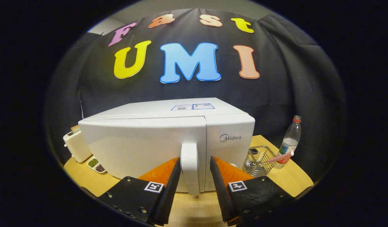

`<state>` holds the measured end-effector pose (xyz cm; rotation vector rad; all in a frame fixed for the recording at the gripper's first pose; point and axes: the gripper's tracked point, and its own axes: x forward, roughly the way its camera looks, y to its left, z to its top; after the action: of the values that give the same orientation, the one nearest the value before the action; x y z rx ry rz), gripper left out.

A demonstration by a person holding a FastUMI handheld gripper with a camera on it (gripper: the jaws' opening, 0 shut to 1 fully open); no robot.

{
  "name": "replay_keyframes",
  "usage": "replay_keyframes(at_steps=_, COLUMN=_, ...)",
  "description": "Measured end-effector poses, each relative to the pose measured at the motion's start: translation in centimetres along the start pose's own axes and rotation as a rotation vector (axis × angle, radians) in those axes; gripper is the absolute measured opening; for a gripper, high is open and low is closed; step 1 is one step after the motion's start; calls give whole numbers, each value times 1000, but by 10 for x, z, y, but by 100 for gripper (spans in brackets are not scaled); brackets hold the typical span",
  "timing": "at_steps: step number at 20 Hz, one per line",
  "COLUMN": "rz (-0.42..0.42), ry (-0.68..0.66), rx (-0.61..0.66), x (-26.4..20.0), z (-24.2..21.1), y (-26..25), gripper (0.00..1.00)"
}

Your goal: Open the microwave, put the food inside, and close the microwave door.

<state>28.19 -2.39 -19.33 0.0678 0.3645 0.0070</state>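
A: Microwave (143,142) stands on the wooden table (194,208), door closed, white, front toward the camera. Its handle (190,167) is a vertical bar at the door's right edge, next to the control panel (230,148).

B: Gripper state?

A: Gripper (195,162) is spread apart, one finger on each side of the handle. The left finger's tip looks to be touching or almost touching the handle; the right finger stands off it with a visible gap. So it brackets the handle but does not clamp it.

B: Food position?

A: Cannot say for certain which item is the food. Far left, partly behind the microwave, a toaster (77,145) holds what looks like a slice of bread (75,128) in its slot. Just near of it, by the microwave's left corner, a small divided dish (96,165) holds green and dark bits.

B: Right side?

A: Wire basket (258,160) just right of the microwave, a checked straw (279,157) lying across its rim. Bottle (290,142) with a red cap upright just beyond the basket, close to the black cloth wall.
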Motion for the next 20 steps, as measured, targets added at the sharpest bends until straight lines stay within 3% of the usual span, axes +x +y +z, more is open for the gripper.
replay_keyframes(at_steps=2, rz=21, ry=9, rx=23, x=4, z=-3, y=6, gripper=60)
replay_keyframes(at_steps=4, rz=-5, ry=8, rx=9, x=4, z=-3, y=6, gripper=31)
replay_keyframes(at_steps=7, rz=0, ry=27, rx=-4, x=0, z=-4, y=9, gripper=22)
replay_keyframes(at_steps=8, rz=10, ry=40, rx=-17, x=-1, z=-3, y=8, gripper=14)
replay_keyframes(at_steps=14, rz=31, ry=56, rx=-74, x=-35, z=-14, y=16, gripper=14)
replay_keyframes(at_steps=20, rz=24, ry=97, rx=-19, x=-75, z=-29, y=30, gripper=17)
